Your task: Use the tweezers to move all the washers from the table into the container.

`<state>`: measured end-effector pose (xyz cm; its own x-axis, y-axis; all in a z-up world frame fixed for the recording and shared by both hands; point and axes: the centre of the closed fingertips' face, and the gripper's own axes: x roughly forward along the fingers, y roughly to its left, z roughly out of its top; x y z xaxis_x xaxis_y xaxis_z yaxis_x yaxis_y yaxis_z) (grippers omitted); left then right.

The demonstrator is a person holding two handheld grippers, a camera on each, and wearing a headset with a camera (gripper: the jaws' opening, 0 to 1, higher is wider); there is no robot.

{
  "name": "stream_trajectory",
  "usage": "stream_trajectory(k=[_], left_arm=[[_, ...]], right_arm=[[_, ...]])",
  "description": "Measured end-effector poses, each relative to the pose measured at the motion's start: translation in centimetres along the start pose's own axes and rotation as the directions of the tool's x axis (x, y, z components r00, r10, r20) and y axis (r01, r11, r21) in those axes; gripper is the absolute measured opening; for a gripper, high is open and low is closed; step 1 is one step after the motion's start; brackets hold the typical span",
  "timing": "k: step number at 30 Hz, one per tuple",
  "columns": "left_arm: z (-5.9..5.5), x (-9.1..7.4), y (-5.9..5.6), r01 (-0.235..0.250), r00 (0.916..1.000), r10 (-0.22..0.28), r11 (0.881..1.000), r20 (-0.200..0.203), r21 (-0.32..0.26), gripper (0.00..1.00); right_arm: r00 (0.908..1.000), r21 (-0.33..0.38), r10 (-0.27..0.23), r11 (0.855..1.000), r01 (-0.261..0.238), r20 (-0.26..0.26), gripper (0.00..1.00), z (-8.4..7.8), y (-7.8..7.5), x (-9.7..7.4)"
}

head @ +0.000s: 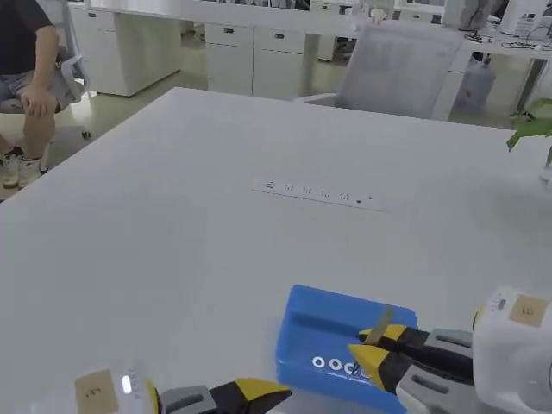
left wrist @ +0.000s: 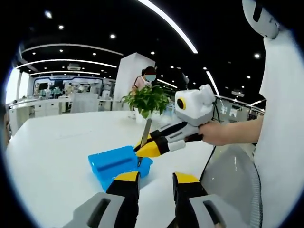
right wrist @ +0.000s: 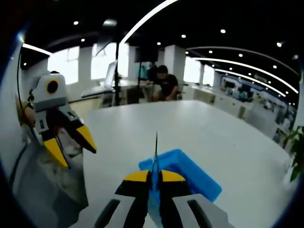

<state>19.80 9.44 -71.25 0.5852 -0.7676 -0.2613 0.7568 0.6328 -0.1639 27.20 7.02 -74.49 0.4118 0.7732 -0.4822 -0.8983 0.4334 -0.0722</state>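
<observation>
Head view: a blue container (head: 328, 310) is recorded on the white table (head: 172, 216) at 5 o'clock of the frame; from this high angle its floor is exposed, and a short row of washers (head: 335, 366) is seen lying on it along the near wall; the right gripper (head: 368, 343) is noted at 4 o'clock, its yellow-tipped jaws clamped on the tweezers (head: 379, 323), which are angled over the container's right half; whether a washer is carried at the tweezer tips cannot be told; the left gripper (head: 269, 395) is noted at 6 o'clock, near the container's near left corner, its jaw gap not readable from above; a socket strip (head: 315, 193) set into the table top is recorded at 12 o'clock of the container. Left gripper view: the gap is supplied here; the gripper's own jaws are shown moderately parted with nothing between them; the container is seen low-on at 11 o'clock beyond them, its walls hiding the floor; the right gripper is presented side-on at 1 o'clock, held by a hand (left wrist: 214, 133), with the tweezers slanted down to the container's rim; a potted plant (left wrist: 147, 100) is seen behind at 12 o'clock. Right gripper view: the tweezers are reduced to a thin edge-on line rising at 12 o'clock from the pinched jaws; the container lies directly beyond; the left gripper is seen at 9 o'clock, jaws apart.
</observation>
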Motion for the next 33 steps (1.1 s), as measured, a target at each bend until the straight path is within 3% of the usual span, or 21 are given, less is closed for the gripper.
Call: stream_trajectory(k=[5, 9, 14, 17, 23, 24, 28, 33], left_arm=[[0.8, 0.4, -0.9, 0.059, 0.9982, -0.059, 0.998, 0.003, -0.016, 0.27], [0.0, 0.9, -1.9, 0.145, 0.9876, -0.141, 0.988, -0.069, 0.061, 0.23], [-0.5, 1.9, -3.0, 0.219, 0.9714, -0.208, 0.971, -0.115, 0.097, 0.23], [-0.3, 2.3, -3.3, 0.251, 0.9642, -0.241, 0.964, -0.112, 0.090, 0.23], [-0.3, 2.9, -4.1, 0.309, 0.9458, -0.296, 0.946, -0.134, 0.096, 0.19], [-0.4, 2.9, -4.4, 0.331, 0.9379, -0.315, 0.938, -0.146, 0.103, 0.18], [-0.7, 3.2, -5.1, 0.371, 0.9208, -0.350, 0.922, -0.173, 0.108, 0.09], [-1.2, 3.6, -5.7, 0.413, 0.8997, -0.388, 0.905, -0.199, 0.099, 0.08]], right_arm=[[0.9959, -0.017, 0.083, 0.996, -0.084, -0.036, 0.04, -1.9, 2.1, -0.8], [0.9879, -0.085, 0.145, 0.985, -0.150, -0.054, 0.04, -2.8, 3.6, -1.7], [0.9670, -0.126, 0.243, 0.960, -0.251, -0.078, 0.04, -3.5, 5.4, -2.7], [0.9499, -0.152, 0.296, 0.939, -0.309, -0.101, 0.04, -3.9, 6.3, -3.2], [0.9330, -0.183, 0.336, 0.917, -0.355, -0.130, 0.03, -4.9, 7.2, -3.7], [0.9314, -0.184, 0.339, 0.915, -0.359, -0.133, 0.03, -5.0, 7.3, -3.7], [0.9159, -0.210, 0.362, 0.895, -0.393, -0.173, 0.03, -5.7, 8.2, -3.9], [0.9053, -0.221, 0.368, 0.884, -0.411, -0.212, 0.04, -6.3, 8.8, -3.8]])
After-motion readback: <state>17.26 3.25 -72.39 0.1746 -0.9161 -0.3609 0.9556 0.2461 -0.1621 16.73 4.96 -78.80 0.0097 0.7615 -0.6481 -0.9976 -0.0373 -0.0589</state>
